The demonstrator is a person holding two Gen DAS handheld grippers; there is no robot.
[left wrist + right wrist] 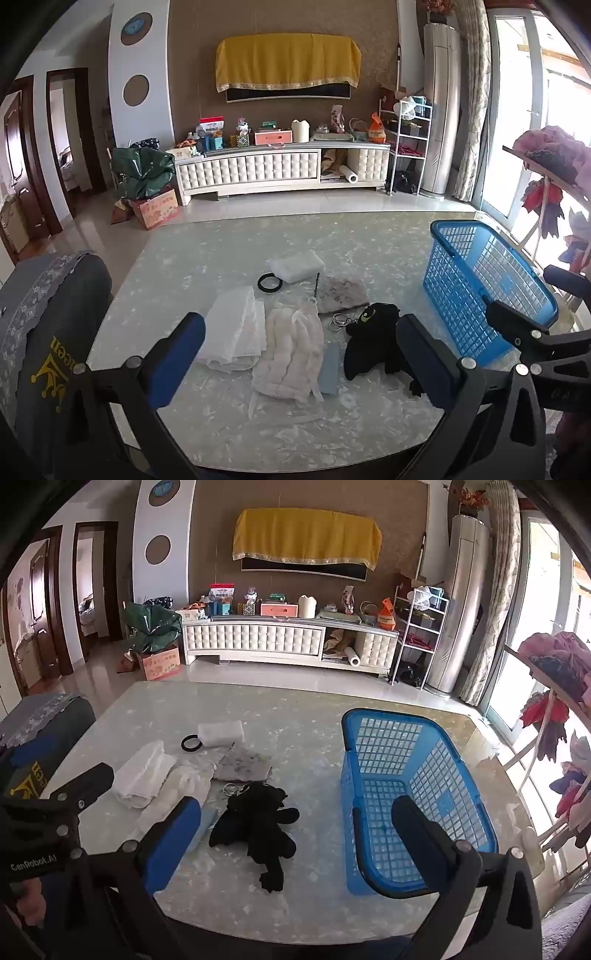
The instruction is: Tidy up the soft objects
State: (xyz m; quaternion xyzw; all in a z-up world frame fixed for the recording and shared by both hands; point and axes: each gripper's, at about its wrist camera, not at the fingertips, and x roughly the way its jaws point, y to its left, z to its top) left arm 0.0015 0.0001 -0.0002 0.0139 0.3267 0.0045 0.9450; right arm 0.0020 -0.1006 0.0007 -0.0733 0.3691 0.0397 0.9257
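A black plush toy with a key ring lies mid-table. Left of it are a folded white cloth and a crumpled cream cloth. Behind lie a grey patterned cloth, a white foam block and a black ring. An empty blue basket stands at the right. My left gripper is open above the cloths. My right gripper is open above the near table edge, between toy and basket.
The marble table holds everything. A grey-covered chair back stands at its left edge. A clothes rack with garments stands at the right. A white TV cabinet lines the far wall.
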